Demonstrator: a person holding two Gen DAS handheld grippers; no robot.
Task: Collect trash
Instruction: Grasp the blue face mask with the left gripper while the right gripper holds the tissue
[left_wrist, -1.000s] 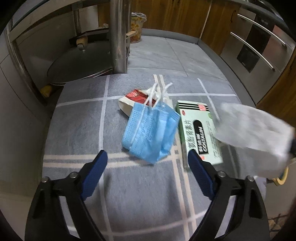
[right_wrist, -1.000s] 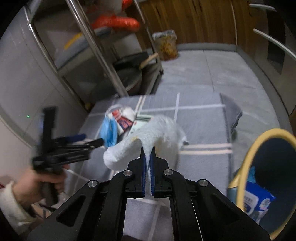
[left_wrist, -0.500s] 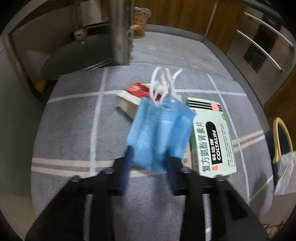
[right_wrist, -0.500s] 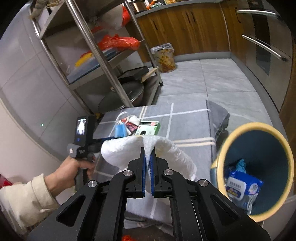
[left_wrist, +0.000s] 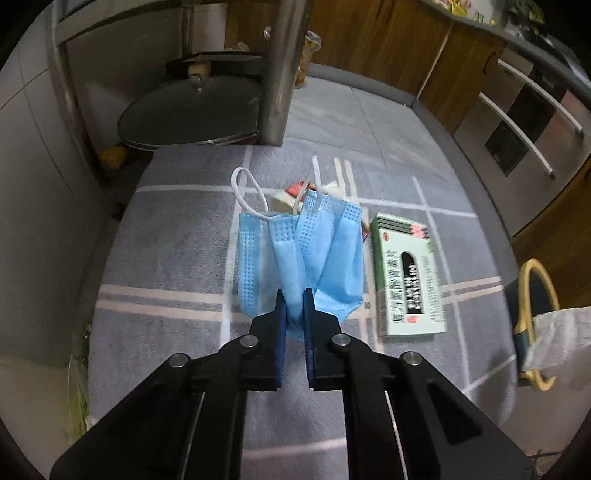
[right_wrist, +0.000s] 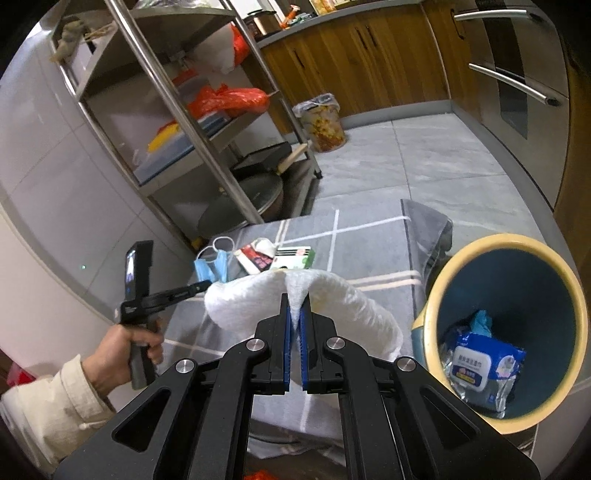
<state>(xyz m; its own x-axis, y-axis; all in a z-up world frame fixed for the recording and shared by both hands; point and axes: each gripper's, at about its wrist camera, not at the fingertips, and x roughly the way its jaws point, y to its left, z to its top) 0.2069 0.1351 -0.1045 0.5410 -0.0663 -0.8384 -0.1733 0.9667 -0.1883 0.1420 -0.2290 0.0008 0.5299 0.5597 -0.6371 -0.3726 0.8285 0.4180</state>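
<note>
My left gripper (left_wrist: 294, 300) is shut on the near edge of a blue face mask (left_wrist: 299, 254) on the grey mat (left_wrist: 173, 258); the mask also shows in the right wrist view (right_wrist: 211, 266). Behind it lies a red and white packet (left_wrist: 291, 194), to its right a green and white box (left_wrist: 406, 280). My right gripper (right_wrist: 294, 312) is shut on a white paper towel (right_wrist: 332, 295), held above the mat left of the yellow-rimmed blue bin (right_wrist: 509, 332). The bin holds a wet-wipes pack (right_wrist: 480, 365).
A steel rack (right_wrist: 177, 122) with a pan lid (left_wrist: 192, 110) stands beyond the mat. A small lined waste bin (right_wrist: 321, 123) stands by the wooden cabinets (right_wrist: 369, 62). The mat's far right corner is folded up (right_wrist: 432, 229).
My left gripper went forward and shut on the mask's near edge. My right gripper rose and swung right with the paper towel, bringing the bin's inside into view.
</note>
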